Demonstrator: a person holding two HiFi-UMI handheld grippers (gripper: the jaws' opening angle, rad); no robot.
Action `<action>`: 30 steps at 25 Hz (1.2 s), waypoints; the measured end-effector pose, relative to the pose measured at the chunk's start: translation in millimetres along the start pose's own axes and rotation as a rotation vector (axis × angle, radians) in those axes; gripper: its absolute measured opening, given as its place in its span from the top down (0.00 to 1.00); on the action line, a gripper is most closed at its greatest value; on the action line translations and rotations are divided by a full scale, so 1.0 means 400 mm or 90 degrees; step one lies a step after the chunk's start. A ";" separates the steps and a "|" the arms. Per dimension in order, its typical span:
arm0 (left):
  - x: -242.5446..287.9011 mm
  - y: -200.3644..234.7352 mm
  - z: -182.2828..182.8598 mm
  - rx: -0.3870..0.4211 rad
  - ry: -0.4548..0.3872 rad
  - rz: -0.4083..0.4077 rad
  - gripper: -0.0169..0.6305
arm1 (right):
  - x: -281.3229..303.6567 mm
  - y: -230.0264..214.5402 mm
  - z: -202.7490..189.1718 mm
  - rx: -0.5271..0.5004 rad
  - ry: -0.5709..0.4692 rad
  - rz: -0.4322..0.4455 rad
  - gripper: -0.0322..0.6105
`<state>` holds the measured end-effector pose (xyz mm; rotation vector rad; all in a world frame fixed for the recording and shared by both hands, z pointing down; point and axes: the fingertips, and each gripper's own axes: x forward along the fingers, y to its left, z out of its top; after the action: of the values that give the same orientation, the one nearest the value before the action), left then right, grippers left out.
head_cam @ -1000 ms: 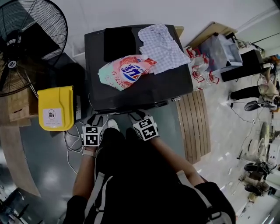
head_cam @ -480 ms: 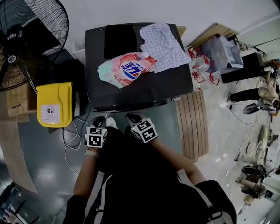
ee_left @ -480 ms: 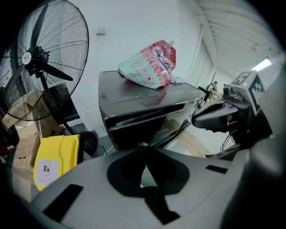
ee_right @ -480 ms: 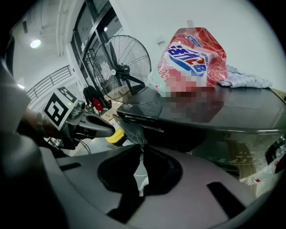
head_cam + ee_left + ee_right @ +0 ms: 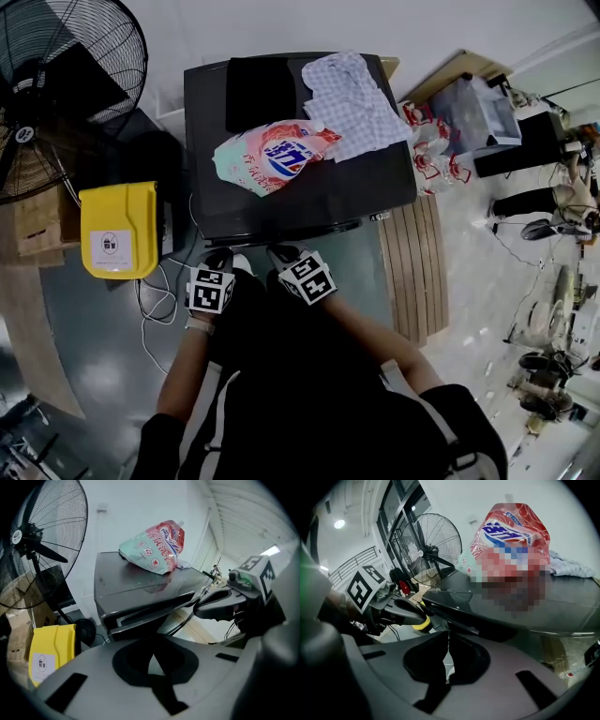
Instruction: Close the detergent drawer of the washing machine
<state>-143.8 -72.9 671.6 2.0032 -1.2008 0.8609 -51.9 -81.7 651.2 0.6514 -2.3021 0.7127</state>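
The black washing machine [image 5: 375, 187] stands ahead of me, its top carrying a pink detergent bag [image 5: 272, 155]. The drawer's front [image 5: 140, 615] shows as a band under the lid in the left gripper view; I cannot tell how far in it sits. My left gripper [image 5: 217, 257] hangs just before the machine's front left, shut with nothing between its jaws [image 5: 153, 656]. My right gripper [image 5: 281, 251] is beside it, also shut and empty [image 5: 447, 644]. Neither touches the machine. Each gripper shows in the other's view: the right gripper [image 5: 220, 607], the left gripper [image 5: 401, 612].
A checked cloth [image 5: 352, 98] and a black slab [image 5: 261, 92] also lie on the machine. A big fan [image 5: 56, 94], a cardboard box [image 5: 37, 220] and a yellow bin [image 5: 117, 230] stand left. White cables [image 5: 155, 305] trail on the floor. A wooden pallet [image 5: 412, 267] lies right.
Both grippers have drawn a little back from the machine's front edge, and the left one has shifted slightly right, closer to the other.
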 end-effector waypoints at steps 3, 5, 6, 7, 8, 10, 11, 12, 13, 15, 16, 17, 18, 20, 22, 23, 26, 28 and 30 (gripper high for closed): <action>0.006 0.001 -0.008 0.008 0.010 -0.008 0.96 | 0.013 0.007 -0.001 -0.005 0.011 0.001 0.92; 0.012 0.004 -0.010 0.006 0.010 -0.014 0.96 | 0.021 0.008 -0.002 -0.005 0.015 -0.001 0.92; 0.013 0.004 -0.010 0.006 0.010 -0.019 0.96 | 0.025 0.008 -0.002 -0.002 0.015 -0.002 0.92; 0.015 0.003 -0.008 0.007 0.010 -0.024 0.96 | 0.029 0.007 -0.002 0.002 0.015 -0.004 0.92; 0.016 0.004 -0.006 0.011 0.010 -0.028 0.96 | 0.032 0.006 -0.003 0.006 0.014 -0.007 0.93; 0.021 0.007 -0.004 0.016 0.007 -0.036 0.96 | 0.040 0.001 -0.002 0.012 0.010 -0.016 0.93; 0.024 0.009 -0.006 0.017 0.007 -0.040 0.96 | 0.043 -0.001 -0.001 0.014 0.008 -0.021 0.92; 0.027 0.010 -0.009 0.018 0.011 -0.044 0.96 | 0.046 -0.002 -0.001 0.017 0.008 -0.023 0.93; 0.029 0.011 -0.012 0.020 0.016 -0.049 0.96 | 0.048 -0.002 -0.001 0.019 0.009 -0.024 0.92; 0.033 0.008 -0.015 0.023 0.024 -0.061 0.96 | 0.052 -0.001 -0.003 0.025 0.015 -0.023 0.93; 0.033 0.007 -0.015 0.024 0.026 -0.067 0.96 | 0.054 0.000 -0.004 0.028 0.018 -0.022 0.92; 0.033 0.007 -0.014 0.025 0.028 -0.072 0.96 | 0.056 0.000 -0.004 0.031 0.020 -0.022 0.93; 0.034 0.007 -0.013 0.027 0.029 -0.077 0.96 | 0.058 0.000 -0.004 0.034 0.022 -0.022 0.93; 0.036 0.007 -0.018 0.032 0.036 -0.085 0.96 | 0.062 -0.001 -0.005 0.040 0.023 -0.026 0.93; 0.039 0.008 -0.025 0.038 0.042 -0.094 0.96 | 0.066 0.000 -0.006 0.044 0.025 -0.030 0.93; 0.040 0.008 -0.028 0.040 0.046 -0.098 0.96 | 0.068 0.000 -0.007 0.045 0.025 -0.031 0.93; 0.047 0.012 -0.033 0.049 0.057 -0.112 0.96 | 0.075 -0.002 -0.007 0.047 0.027 -0.037 0.93; 0.050 0.011 -0.036 0.054 0.066 -0.124 0.96 | 0.079 -0.004 -0.007 0.048 0.031 -0.040 0.93; 0.051 0.010 -0.036 0.060 0.071 -0.133 0.96 | 0.081 -0.006 -0.005 0.052 0.035 -0.043 0.93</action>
<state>-142.9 -73.0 696.7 2.0819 -0.8855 0.9242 -71.4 -90.5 675.6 0.7345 -2.2003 0.7860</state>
